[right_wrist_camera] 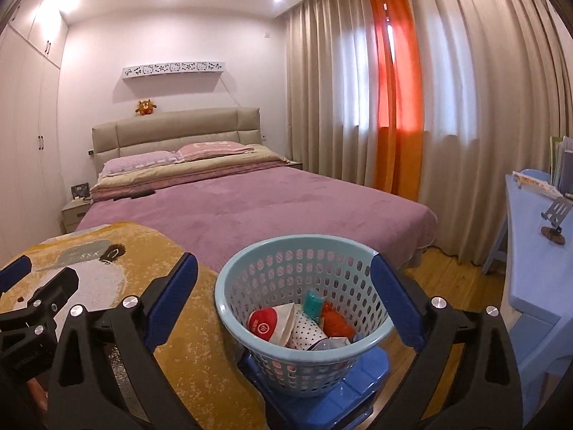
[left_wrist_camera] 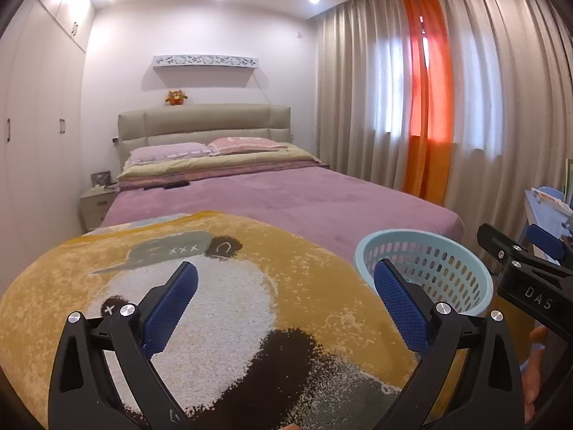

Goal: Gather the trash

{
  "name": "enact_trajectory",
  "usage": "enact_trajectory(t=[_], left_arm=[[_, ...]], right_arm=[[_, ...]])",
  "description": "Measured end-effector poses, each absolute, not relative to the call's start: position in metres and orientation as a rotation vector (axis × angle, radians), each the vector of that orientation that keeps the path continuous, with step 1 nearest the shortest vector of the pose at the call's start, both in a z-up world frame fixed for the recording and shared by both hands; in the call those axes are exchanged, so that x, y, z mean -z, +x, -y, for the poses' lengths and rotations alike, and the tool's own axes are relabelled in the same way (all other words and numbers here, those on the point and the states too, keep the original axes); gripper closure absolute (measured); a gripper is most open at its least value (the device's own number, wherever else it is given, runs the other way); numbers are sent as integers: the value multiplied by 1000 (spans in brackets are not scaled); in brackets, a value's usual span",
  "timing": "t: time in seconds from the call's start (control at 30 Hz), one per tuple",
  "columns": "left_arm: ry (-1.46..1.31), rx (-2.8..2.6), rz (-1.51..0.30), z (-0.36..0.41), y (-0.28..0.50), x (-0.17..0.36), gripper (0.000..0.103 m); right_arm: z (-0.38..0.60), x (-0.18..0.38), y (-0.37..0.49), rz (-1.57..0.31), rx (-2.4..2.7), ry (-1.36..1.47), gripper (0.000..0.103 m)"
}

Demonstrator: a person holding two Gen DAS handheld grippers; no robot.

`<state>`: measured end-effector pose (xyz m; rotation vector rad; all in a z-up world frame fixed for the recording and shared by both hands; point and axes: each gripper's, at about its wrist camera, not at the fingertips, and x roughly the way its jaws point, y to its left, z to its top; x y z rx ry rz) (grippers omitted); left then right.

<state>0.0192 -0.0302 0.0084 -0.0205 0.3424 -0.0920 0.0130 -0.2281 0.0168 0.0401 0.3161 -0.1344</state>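
A light blue perforated basket (right_wrist_camera: 304,251) stands on a blue stool (right_wrist_camera: 361,387) beside the bed; it also shows in the left wrist view (left_wrist_camera: 429,247). It holds several pieces of trash (right_wrist_camera: 286,322): a white wrapper with a red disc, a teal packet, something orange. My right gripper (right_wrist_camera: 283,286) is open and empty, its fingers either side of the basket, above it. My left gripper (left_wrist_camera: 284,286) is open and empty over a yellow panda-print blanket (left_wrist_camera: 215,322). The right gripper's side shows at the right edge of the left wrist view (left_wrist_camera: 519,272).
A bed with a purple cover (left_wrist_camera: 286,197) fills the middle. Beige and orange curtains (right_wrist_camera: 394,107) hang on the right. A blue desk (right_wrist_camera: 537,251) with books and a stand is at far right. A nightstand (left_wrist_camera: 95,204) and white wardrobes (left_wrist_camera: 32,125) are on the left. Wooden floor (right_wrist_camera: 458,279) lies between bed and desk.
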Motion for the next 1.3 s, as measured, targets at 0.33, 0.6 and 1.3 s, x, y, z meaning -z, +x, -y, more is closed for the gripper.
enact_trajectory(t=[0.33,0.6,1.3], left_arm=[[4,100,-345,33,17,-8,7],[2,94,-346,33,18,-10,7],[14,79,-348,34,18,-11,7]], right_arm=[[231,-17,14,-336,115,68,10],[229,-16,17,-346,107,65,10],[226,-14,14,-344,94,66,10]])
